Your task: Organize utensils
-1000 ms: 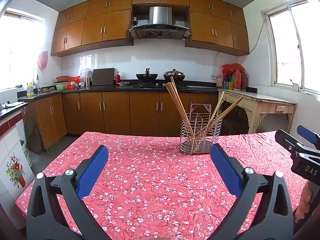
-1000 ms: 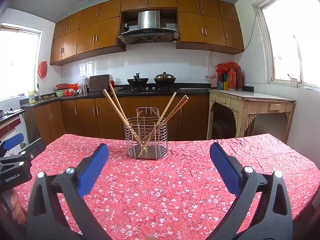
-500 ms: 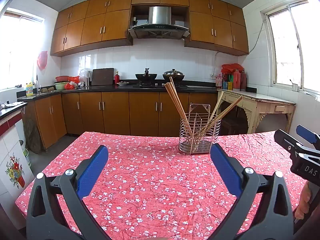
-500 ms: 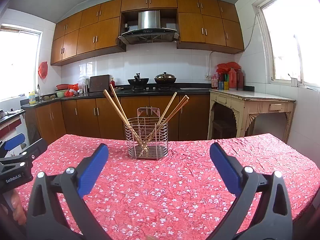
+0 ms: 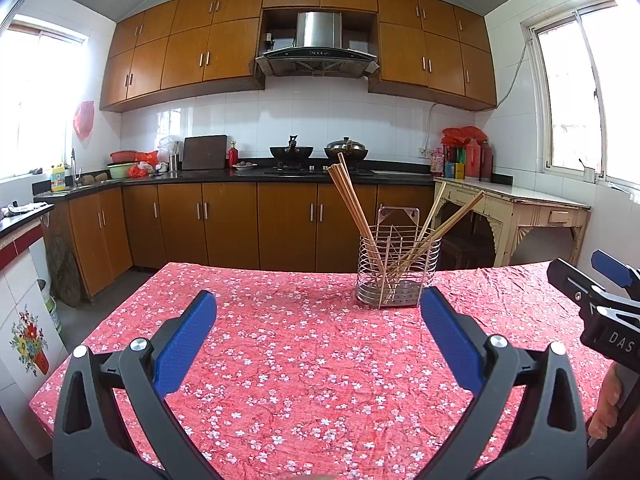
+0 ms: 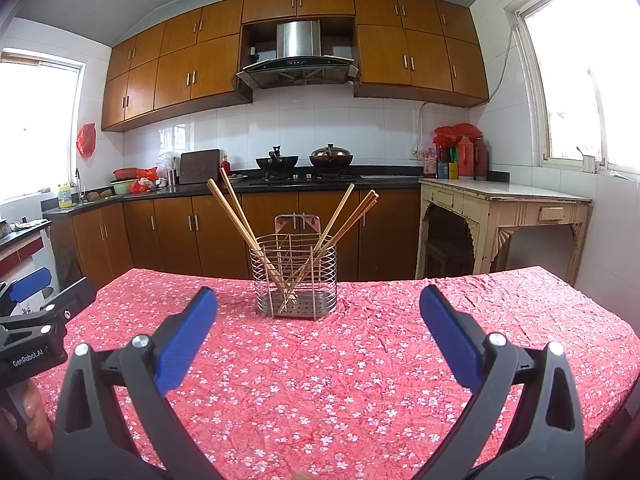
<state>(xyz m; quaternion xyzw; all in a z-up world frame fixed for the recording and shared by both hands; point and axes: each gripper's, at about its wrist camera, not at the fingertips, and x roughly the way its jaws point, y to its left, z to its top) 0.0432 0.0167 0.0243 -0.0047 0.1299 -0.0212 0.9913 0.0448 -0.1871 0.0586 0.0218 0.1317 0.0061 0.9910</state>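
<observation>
A wire utensil holder (image 5: pixel 398 270) stands on the red floral tablecloth (image 5: pixel 304 360) near the table's far edge; it also shows in the right wrist view (image 6: pixel 295 276). Several wooden chopsticks (image 5: pixel 352 204) lean out of it to the left and right, as the right wrist view (image 6: pixel 236 212) also shows. My left gripper (image 5: pixel 318 304) is open and empty, well short of the holder. My right gripper (image 6: pixel 318 300) is open and empty, facing the holder. Each gripper shows at the edge of the other's view, the right one (image 5: pixel 600 288) and the left one (image 6: pixel 36 292).
Beyond the table stand brown kitchen cabinets (image 5: pixel 224 220) with a black counter, two woks on a stove (image 5: pixel 316 152) and a cream side table (image 5: pixel 516 208) at the right. The table's left edge (image 5: pixel 92 332) drops to the floor.
Both grippers have drifted slightly back and up, so the holder sits a little farther away in both views. Both stay open and empty.
</observation>
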